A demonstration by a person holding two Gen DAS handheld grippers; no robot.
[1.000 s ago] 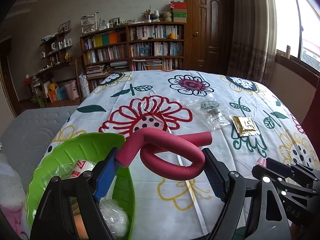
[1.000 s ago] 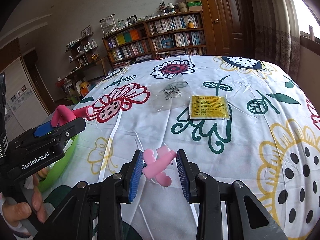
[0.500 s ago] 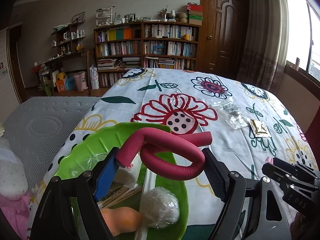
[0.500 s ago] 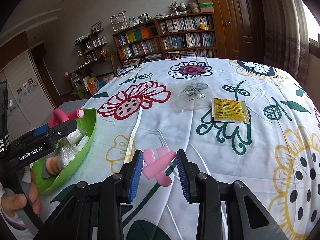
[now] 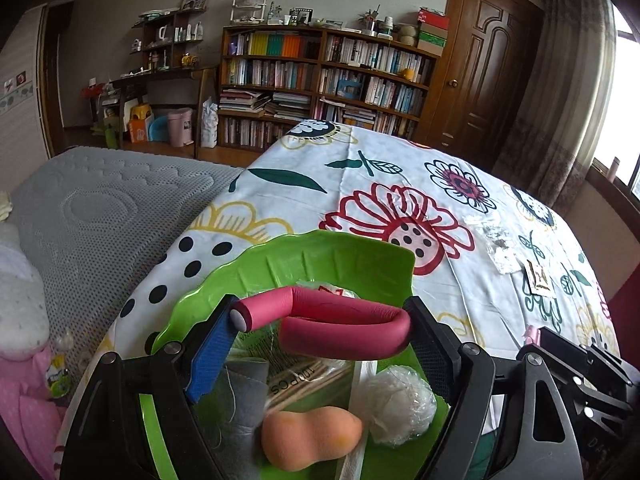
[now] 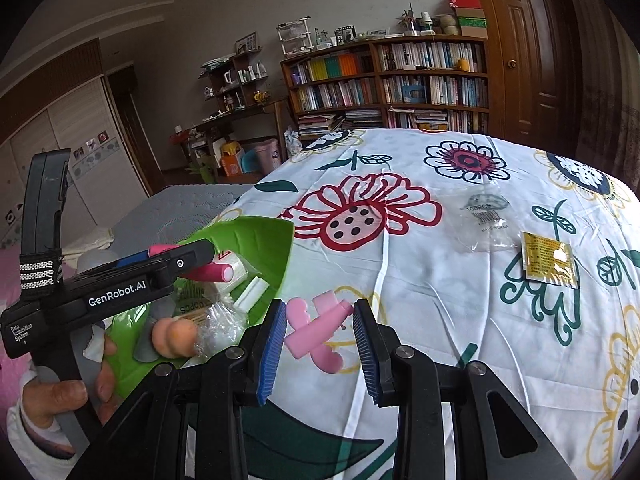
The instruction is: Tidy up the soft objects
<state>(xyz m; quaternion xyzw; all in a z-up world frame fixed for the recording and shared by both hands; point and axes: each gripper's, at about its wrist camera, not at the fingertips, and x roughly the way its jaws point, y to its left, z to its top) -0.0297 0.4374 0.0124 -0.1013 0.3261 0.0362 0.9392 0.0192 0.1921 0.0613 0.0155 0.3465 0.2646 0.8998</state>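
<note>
A bed spread with a flower-print sheet (image 6: 460, 280) fills a room backed by a long bookshelf (image 5: 320, 76) and a dark wooden door (image 6: 532, 52).

The left gripper (image 5: 320, 344) hangs over a green bowl (image 5: 320, 256) that sits at the sheet's edge. Its jaws are spread fairly wide and bridged by a bent red foam roller (image 5: 336, 322): one end of the tube presses against the blue pad of the left finger, and the bend bears on the right finger, so the roller is clamped between them above the bowl. Directly under the jaws, inside the bowl, lie an orange gourd-shaped sponge (image 5: 310, 438), a clear-wrapped white ball (image 5: 400, 404) just beside it, a grey cloth (image 5: 244, 388) and a packet of sticks.

The right gripper (image 6: 320, 334) is held low over the sheet, just right of the bowl as its own camera sees it. Its jaws are set at a moderate gap around a pink plastic piece (image 6: 316, 332); whether the pads press it or merely flank it I cannot tell. Further ahead of these fingers and to their right lie a clear plastic bag (image 6: 486, 218) and a yellow sachet (image 6: 550, 260), side by side on the sheet.

A hand (image 6: 60, 396) grips the left tool's handle.
</note>
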